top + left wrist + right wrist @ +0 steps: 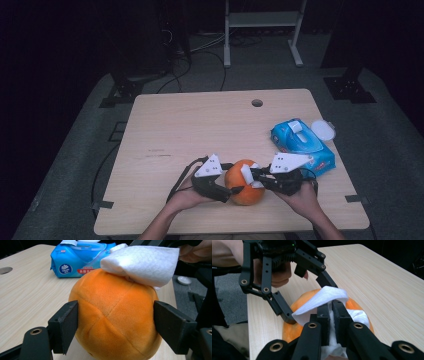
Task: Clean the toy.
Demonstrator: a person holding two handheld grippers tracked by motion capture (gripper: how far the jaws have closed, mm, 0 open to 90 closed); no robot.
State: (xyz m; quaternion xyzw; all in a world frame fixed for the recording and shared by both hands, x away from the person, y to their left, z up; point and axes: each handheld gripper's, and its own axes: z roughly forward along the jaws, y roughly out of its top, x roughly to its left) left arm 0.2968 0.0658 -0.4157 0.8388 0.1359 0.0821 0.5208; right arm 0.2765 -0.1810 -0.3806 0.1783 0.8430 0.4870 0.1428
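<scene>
Plush orange ball (244, 183), soft, light, at the counter's (200, 125) six o'clock edge: left gripper (226, 186) clamps its sides; right gripper (254, 176) pinches a limp wipe (322, 300) on top.

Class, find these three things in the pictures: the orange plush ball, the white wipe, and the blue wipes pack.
orange plush ball (112, 322): left gripper view, on its front where the seams meet.
white wipe (142, 263): left gripper view, on its flat folded top.
blue wipes pack (305, 145): high view, on its top face.
</scene>
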